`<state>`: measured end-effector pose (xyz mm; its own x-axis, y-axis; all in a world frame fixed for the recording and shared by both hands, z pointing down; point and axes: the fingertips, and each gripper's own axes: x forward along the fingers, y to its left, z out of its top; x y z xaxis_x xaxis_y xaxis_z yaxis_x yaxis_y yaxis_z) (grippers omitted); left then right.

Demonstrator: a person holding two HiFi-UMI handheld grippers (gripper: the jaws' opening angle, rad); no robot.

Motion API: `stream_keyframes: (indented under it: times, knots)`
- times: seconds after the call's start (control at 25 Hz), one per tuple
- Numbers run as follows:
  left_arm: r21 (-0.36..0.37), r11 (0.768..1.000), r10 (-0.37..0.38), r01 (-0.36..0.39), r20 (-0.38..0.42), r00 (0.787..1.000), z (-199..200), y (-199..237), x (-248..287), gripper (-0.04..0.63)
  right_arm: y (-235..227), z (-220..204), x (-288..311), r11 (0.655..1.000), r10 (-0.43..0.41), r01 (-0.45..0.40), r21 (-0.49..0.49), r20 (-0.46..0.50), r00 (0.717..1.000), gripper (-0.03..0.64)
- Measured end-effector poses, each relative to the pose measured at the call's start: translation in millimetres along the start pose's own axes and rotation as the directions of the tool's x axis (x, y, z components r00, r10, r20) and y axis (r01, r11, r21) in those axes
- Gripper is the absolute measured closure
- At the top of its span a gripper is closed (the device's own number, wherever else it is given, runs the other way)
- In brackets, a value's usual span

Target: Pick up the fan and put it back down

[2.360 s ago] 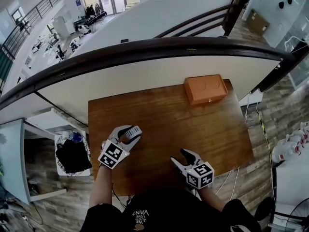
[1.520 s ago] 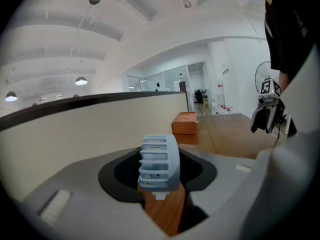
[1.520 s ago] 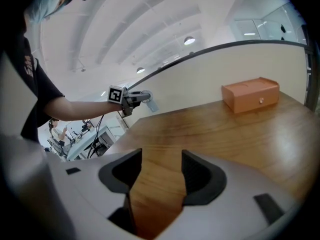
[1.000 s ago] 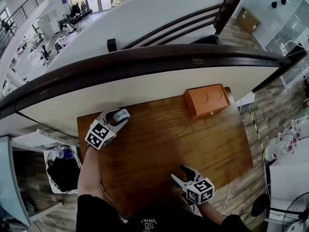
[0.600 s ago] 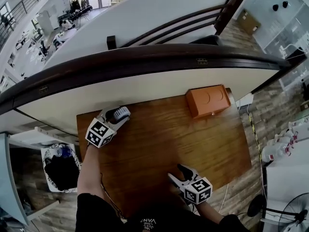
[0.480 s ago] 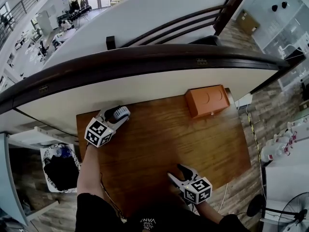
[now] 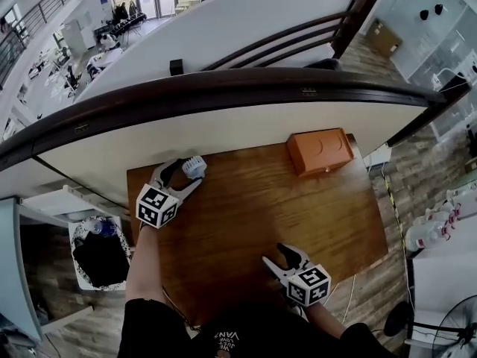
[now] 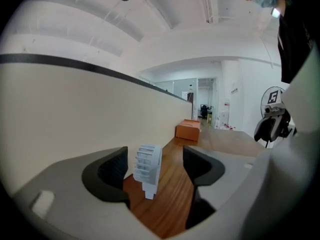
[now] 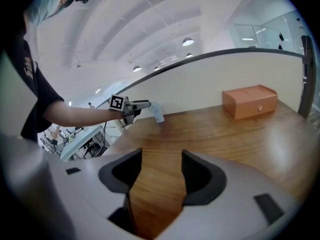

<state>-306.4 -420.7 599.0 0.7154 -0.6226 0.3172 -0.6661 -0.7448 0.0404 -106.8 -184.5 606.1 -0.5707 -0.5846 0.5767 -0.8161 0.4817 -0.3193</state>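
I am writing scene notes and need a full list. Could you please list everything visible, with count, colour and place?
table: one, brown wood, centre.
fan: one, white, upright at the table's far left.
box: one, orange, table's far right.
partition: one, cream with dark rail, behind the table.
left tool: one, grey; jaws just opened, fan stands between them, ungripped.
right tool: one, grey; jaws open, empty, by the table's near edge.
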Motion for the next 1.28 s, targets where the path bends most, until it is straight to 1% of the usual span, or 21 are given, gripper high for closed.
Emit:
stream_keyframes:
  times: [0.12,0.24,0.36,0.48,0.64,0.72,0.84,1.04,1.12,1.28]
  knots:
    - [-0.022,0.998,0.061,-0.06,0.022,0.998,4.7,-10.1,-20.7,0.259,7.1,2.5,-4.8,0.999,0.032,-0.032,-0.026,0.013,0.999,0.397]
    - [-0.041,0.991,0.131,-0.129,0.05,0.99,11.3,-26.3,-42.5,0.259,8.7,0.8,-14.0,0.997,0.061,-0.061,-0.048,0.016,0.998,0.397]
    - [-0.071,0.978,0.204,-0.198,0.084,0.975,18.6,-47.9,-65.7,0.259,6.3,-1.1,-26.5,0.994,0.088,-0.086,-0.07,0.019,0.996,0.397]
    - [-0.089,0.964,0.258,-0.25,0.099,0.961,19.9,-74.8,-87.0,0.259,2.6,-3.4,-39.5,0.99,0.109,-0.107,-0.09,0.025,0.994,0.397]
    - [-0.121,0.941,0.33,-0.316,0.125,0.936,23.8,-114.7,-109.9,0.259,-3.2,-5.3,-58.0,0.983,0.143,-0.138,-0.119,0.036,0.989,0.397]
    - [-0.135,0.93,0.359,-0.342,0.132,0.924,25.5,-137.3,-119.1,0.261,-5.3,-6.2,-67.5,0.98,0.16,-0.153,-0.128,0.045,0.986,0.397]
    - [-0.151,0.917,0.388,-0.369,0.13,0.912,26.5,-171.6,-129.4,0.261,-9.0,-7.1,-81.4,0.975,0.181,-0.17,-0.143,0.065,0.981,0.399]
    - [-0.158,0.906,0.414,-0.394,0.122,0.902,26.0,-227.8,-141.7,0.264,-13.7,-10.8,-103.3,0.966,0.206,-0.188,-0.175,0.09,0.974,0.399]
    - [-0.169,0.896,0.433,-0.412,0.117,0.894,24.2,-248.9,-146.4,0.284,-14.1,-13.0,-111.7,0.962,0.219,-0.198,-0.19,0.095,0.971,0.397]
    - [-0.201,0.876,0.466,-0.438,0.124,0.876,20.1,-292.2,-155.2,0.41,-12.7,-20.5,-131.0,0.951,0.243,-0.216,-0.221,0.101,0.965,0.399]
